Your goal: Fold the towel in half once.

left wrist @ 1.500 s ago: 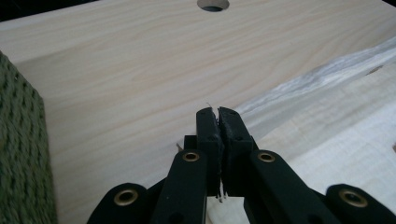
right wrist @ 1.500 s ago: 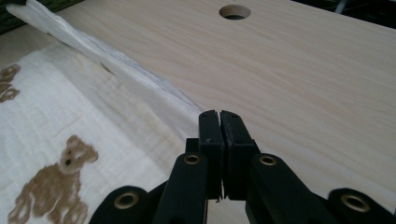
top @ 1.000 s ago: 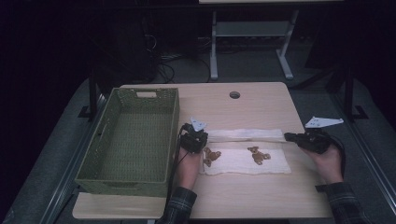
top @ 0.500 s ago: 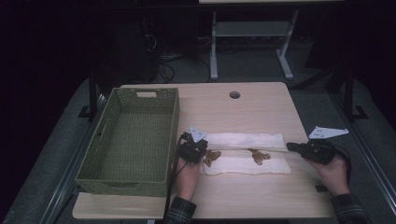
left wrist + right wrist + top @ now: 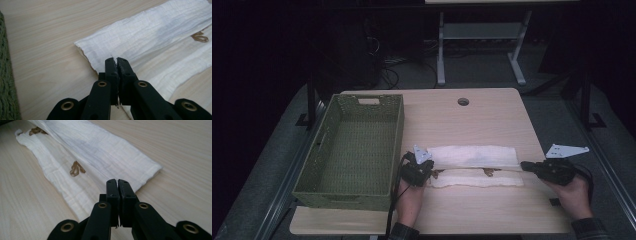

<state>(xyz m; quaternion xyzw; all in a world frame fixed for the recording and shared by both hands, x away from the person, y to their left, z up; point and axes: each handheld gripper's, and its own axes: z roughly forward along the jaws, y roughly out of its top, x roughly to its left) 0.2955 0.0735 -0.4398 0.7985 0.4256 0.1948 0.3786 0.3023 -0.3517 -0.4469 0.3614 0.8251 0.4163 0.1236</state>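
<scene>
A green woven basket [image 5: 352,150] sits at the left of the pale wooden table [image 5: 462,120]. Just right of it, the left gripper [image 5: 428,171] pinches the left end of the white cloth [image 5: 475,156], which lies half folded at the table's near middle. The right gripper [image 5: 526,165] pinches its right end. Beyond, a dark floor and a metal stand [image 5: 479,40].
</scene>
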